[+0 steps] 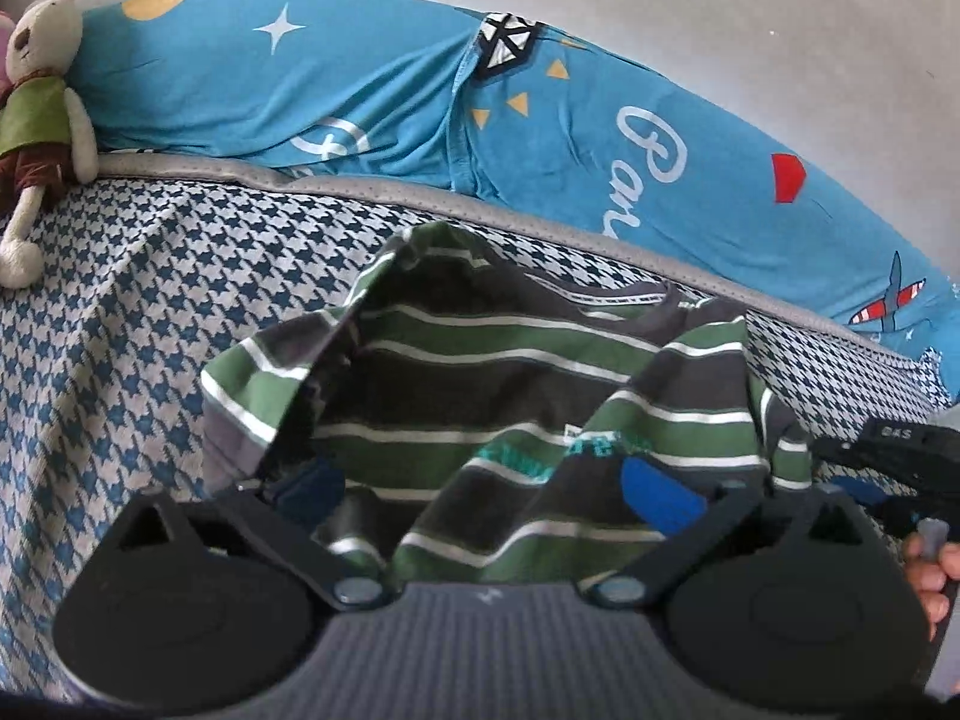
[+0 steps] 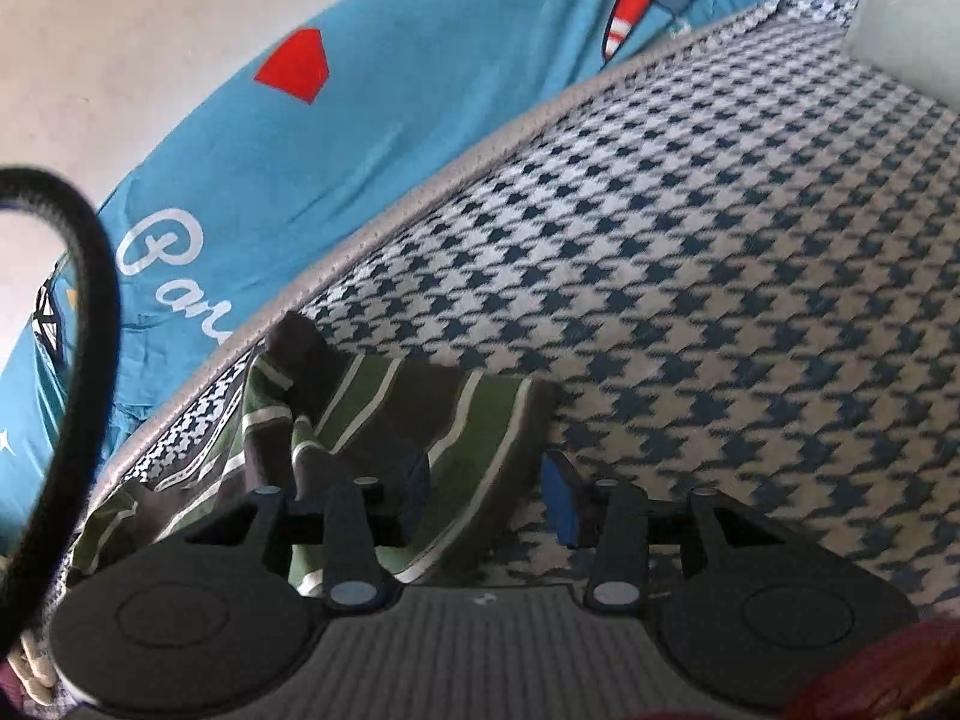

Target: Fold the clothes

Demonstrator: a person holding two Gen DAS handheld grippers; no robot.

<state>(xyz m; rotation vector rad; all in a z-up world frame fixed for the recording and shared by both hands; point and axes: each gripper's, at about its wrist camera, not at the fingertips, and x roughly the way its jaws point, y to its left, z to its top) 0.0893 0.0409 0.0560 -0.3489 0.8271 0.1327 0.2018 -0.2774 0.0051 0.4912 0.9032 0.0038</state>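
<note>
On the houndstooth bed (image 1: 108, 312), the striped shirt (image 1: 480, 372) hides both wide-apart jaws' tips.

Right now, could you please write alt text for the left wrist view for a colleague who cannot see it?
A green, grey and white striped shirt lies bunched on a blue-and-white houndstooth bed cover, with the left gripper open around its near folds. A blue printed sheet runs along the far edge, and a stuffed rabbit sits far left.

Blue-and-white houndstooth bedspread (image 2: 750, 276) lies bare right of the green-grey striped shirt (image 1: 480, 396). Far edge blocked by the bright blue printed cushion (image 1: 372, 90); stuffed white rabbit toy (image 1: 36, 114) sits far left.
</note>
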